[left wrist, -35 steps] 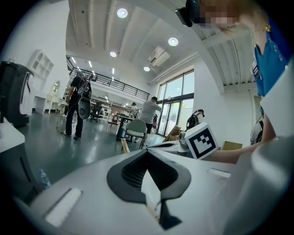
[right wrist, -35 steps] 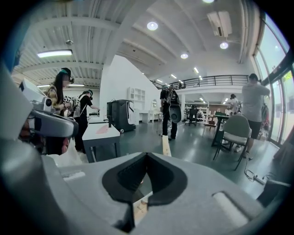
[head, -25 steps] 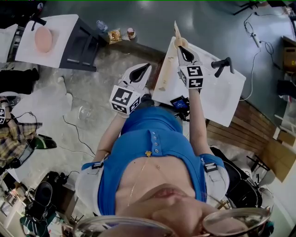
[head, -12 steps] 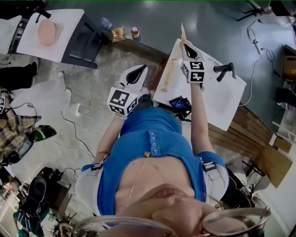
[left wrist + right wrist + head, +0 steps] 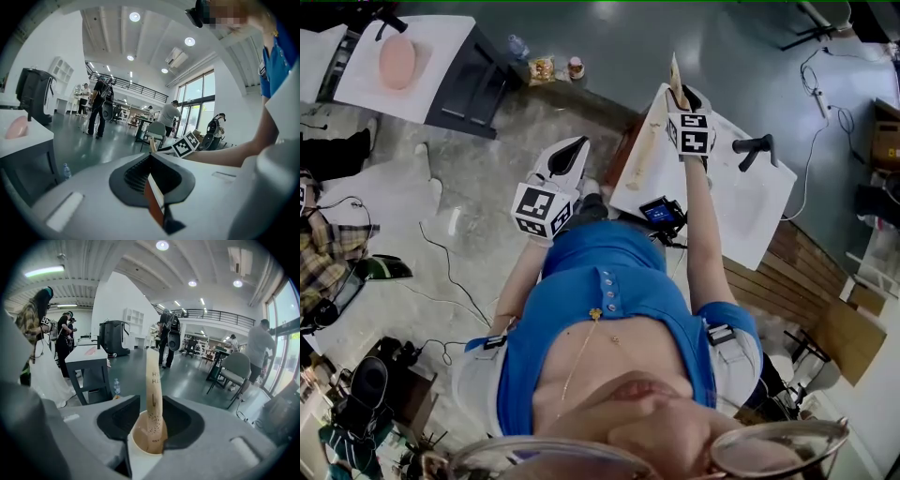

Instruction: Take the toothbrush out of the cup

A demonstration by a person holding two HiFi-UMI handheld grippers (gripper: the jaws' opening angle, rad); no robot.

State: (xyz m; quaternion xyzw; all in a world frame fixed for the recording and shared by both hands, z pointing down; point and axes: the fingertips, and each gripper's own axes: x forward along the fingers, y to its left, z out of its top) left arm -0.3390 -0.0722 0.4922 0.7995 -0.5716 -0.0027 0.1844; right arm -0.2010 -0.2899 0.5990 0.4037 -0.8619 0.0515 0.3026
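Right gripper (image 5: 151, 404): the fingers stand wide apart, the jaws having just been opening. Between them is the cup (image 5: 140, 439), a pale paper one with a tan inside. Its rim lies close against both pads. I cannot confirm that either pad presses on it, so I record the fingers as wide, not gripping.

The toothbrush (image 5: 153, 376) stands upright in the cup, in a tan paper sleeve with dark print. It rises well above the jaws and leans slightly against the far side of the rim. Nothing grips it.

Left gripper (image 5: 151, 161): the fingers are fully together and nothing is caught between them. It points almost level, well apart from the cup. Its own view shows the right gripper's marker cube (image 5: 186, 144) ahead, with the tip of the toothbrush just beside it.

From the head view, my right gripper reaches over the far corner of the white table (image 5: 741, 202), and the toothbrush pokes out beyond its tips. The cup itself is covered by the gripper there, so I cannot tell whether it rests on the table. My left gripper hangs over bare floor to the left of that table.

On the table lies a black-handled tool (image 5: 753, 147), well apart from the cup. A small device with a lit blue screen (image 5: 659, 211) sits at the near edge. A second white table (image 5: 441, 47) stands far to the left, bearing a pink rounded object (image 5: 397, 62).
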